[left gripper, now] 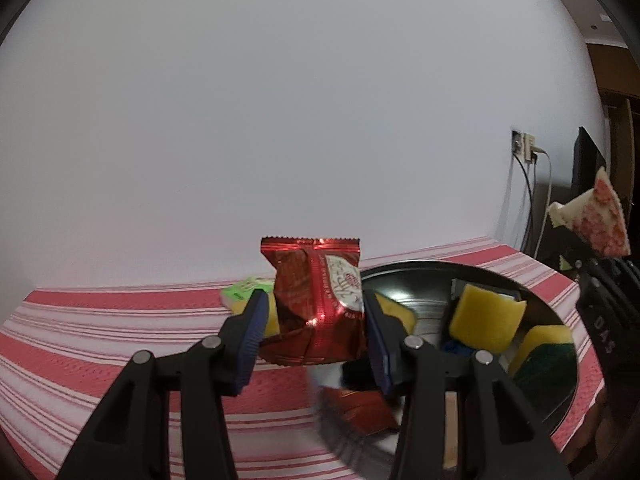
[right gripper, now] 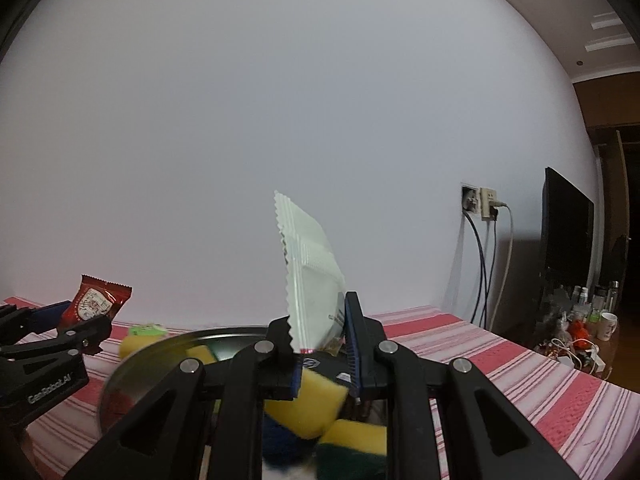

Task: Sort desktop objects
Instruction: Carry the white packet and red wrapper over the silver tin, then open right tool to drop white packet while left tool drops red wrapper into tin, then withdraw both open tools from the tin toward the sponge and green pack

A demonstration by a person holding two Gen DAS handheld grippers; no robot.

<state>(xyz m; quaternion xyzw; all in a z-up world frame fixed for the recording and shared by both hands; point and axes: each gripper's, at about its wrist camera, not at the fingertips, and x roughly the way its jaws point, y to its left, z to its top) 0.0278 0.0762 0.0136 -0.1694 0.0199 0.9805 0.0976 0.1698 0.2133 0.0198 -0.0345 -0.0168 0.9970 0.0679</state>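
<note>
The red-and-white striped tablecloth (left gripper: 100, 320) carries a round dark metal tray (left gripper: 420, 276) with yellow sponges (left gripper: 486, 322) inside. The left gripper (left gripper: 314, 334), fingers partly closed, holds a shiny red foil snack packet (left gripper: 318, 304) above the tray rim. The right gripper (right gripper: 324, 344) pinches only the bottom corner of a white serrated sachet (right gripper: 310, 276), so I think it may slip out or twist during the move.

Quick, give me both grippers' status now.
Left gripper: shut on the red snack packet, held up.
Right gripper: shut on the white sachet, held up.
</note>
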